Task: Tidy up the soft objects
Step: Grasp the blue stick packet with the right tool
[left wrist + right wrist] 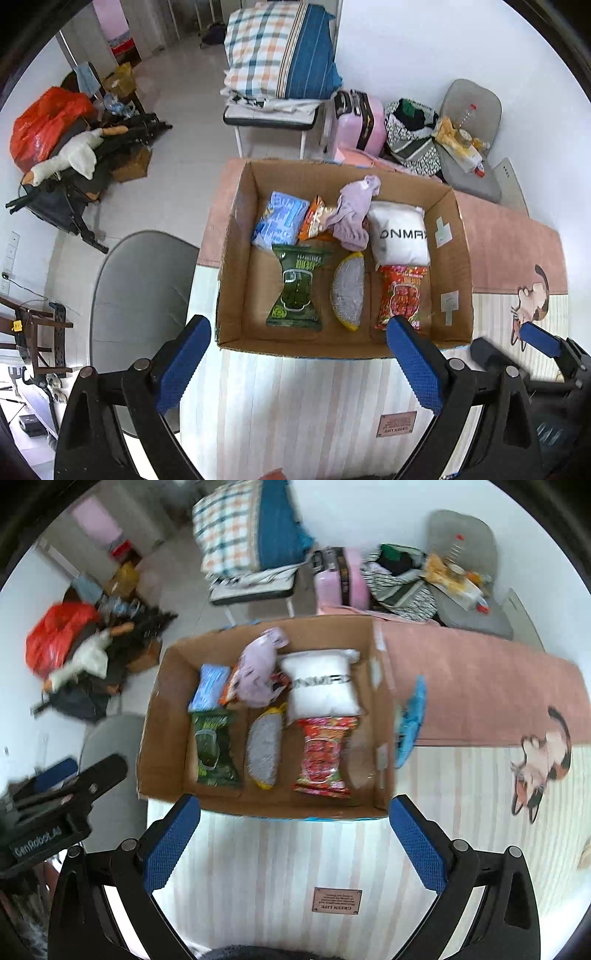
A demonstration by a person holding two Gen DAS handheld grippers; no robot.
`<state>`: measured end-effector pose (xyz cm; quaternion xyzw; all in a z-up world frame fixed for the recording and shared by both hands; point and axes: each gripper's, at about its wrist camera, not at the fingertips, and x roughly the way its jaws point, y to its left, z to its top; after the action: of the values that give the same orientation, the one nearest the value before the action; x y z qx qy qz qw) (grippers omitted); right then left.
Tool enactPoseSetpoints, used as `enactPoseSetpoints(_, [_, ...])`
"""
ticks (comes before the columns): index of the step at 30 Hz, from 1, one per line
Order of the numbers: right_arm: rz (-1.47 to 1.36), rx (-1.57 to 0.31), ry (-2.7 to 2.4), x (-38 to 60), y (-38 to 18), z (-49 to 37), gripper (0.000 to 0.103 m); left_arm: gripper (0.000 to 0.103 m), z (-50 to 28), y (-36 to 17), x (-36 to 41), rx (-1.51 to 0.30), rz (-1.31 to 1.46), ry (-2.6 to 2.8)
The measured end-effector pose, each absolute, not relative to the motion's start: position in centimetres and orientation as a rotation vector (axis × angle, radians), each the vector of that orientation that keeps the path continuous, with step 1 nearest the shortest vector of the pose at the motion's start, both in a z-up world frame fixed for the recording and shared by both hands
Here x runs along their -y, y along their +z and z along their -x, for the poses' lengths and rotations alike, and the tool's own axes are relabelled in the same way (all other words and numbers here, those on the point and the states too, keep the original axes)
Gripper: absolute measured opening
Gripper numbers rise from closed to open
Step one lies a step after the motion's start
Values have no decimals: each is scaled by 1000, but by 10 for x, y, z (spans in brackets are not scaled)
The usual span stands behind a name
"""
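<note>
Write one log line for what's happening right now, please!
left gripper: open, empty | right gripper: open, empty | cardboard box: packed with soft items | both above box

Bright even daylight; right wrist view motion-blurred, fisheye-warped edges.

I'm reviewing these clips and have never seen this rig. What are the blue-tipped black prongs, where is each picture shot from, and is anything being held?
The prongs are two-finger grippers that a person holds, one per hand, each with its own fisheye camera looking along its fingers. One picture looks past the left gripper, the other past the right gripper. Both stand open and empty above a cardboard box on a striped mat. The box holds snack packets, a white pillow and a lilac cloth.
</note>
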<state>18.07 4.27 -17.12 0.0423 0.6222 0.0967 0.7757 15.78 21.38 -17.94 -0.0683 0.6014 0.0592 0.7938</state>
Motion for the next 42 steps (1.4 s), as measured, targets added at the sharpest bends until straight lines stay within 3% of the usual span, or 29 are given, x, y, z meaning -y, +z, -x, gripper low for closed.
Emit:
enactPoseSetpoints(5, [-190,-1372,35,21,-193,-205,103,97,-173,-197,-194,-1316,120,106])
enactPoseSetpoints(10, [-348,-1470,-88,78,-255,-246,102,97,-195,-240,-173,-1399,104,75])
enactPoseSetpoints(15, [-412,-1542,-150,101,-310,-278,89,97,-214,-276,-157,-1458,107,56])
enactPoseSetpoints(20, [-522,-1592,-171,116,-351,-301,83,97,-232,-299,-153,-1509,143,50])
enactPoseSetpoints(29, [-531,-1756,-152,110,-417,-311,48,97,-240,-325,-147,-1571,114,55])
enactPoseSetpoints(36, [-338,-1748,-169,94,-418,-310,21,97,-230,-337,-153,-1602,94,85])
enactPoseSetpoints(42, [-335,-1673,-158,102,-376,-304,18,97,-219,-317,-173,-1579,141,109])
